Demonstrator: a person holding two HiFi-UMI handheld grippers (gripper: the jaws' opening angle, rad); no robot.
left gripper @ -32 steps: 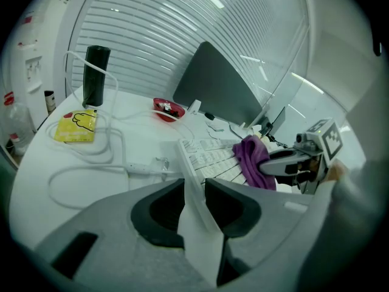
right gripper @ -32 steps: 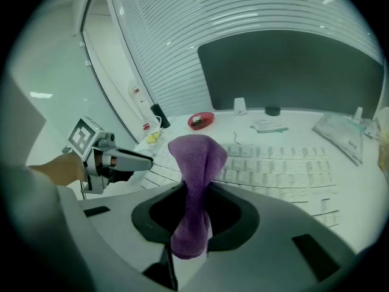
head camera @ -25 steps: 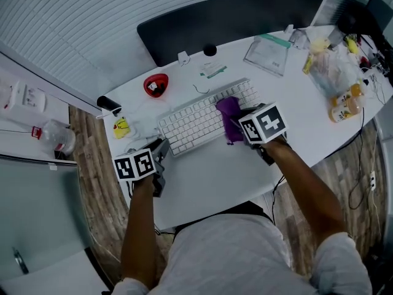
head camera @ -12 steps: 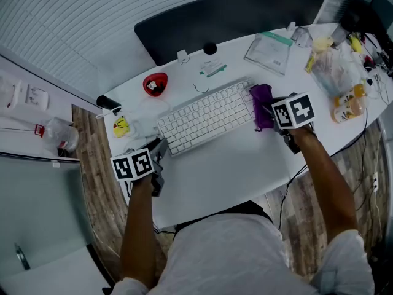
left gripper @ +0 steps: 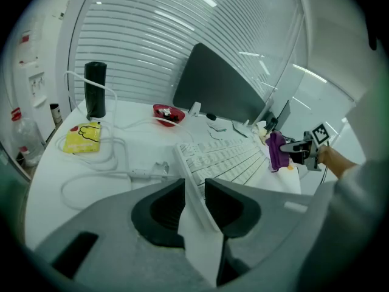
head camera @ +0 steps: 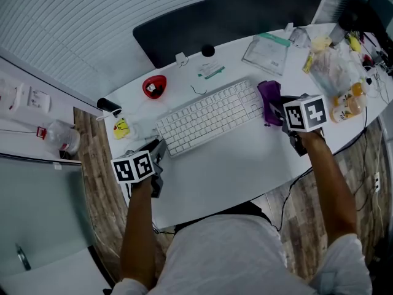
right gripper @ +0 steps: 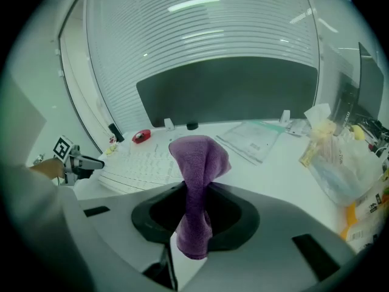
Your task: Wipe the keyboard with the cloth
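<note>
Fingers (right gripper: 234, 219) of the right gripper (right gripper: 196, 212) are clamped on a purple cloth (right gripper: 197, 163), which stands up from the jaws in a bunched fold. Seen from the head, the cloth is at the 3 o'clock end of the white keyboard (head camera: 209, 115), off the keys. The left gripper (head camera: 159, 147) sits at the keyboard's 8 o'clock corner. Its jaws stand a narrow gap apart, and the keyboard's short edge runs into that gap, so they seem to pinch the corner and steady it.

The step in hand looks like the cloth's return for another pass. To do it well, lower the loose fold onto the 3 o'clock keys and drag it towards 9 o'clock, row by row. Keep the pressure light, so the cloth rather than the jaw tips meets the keys. The left grip should hold firm so the keyboard does not slide. A plastic bag (head camera: 334, 66) lies near the cloth at 2 o'clock, so the backswing needs to be short.

No view shows whether the cloth touches the keyboard's end or only hangs beside it. The jaws hide the cloth's lower tail. The left pinch is a judgement, since white table and white keyboard blend in the gap. Dust on the keys is too small to see.
</note>
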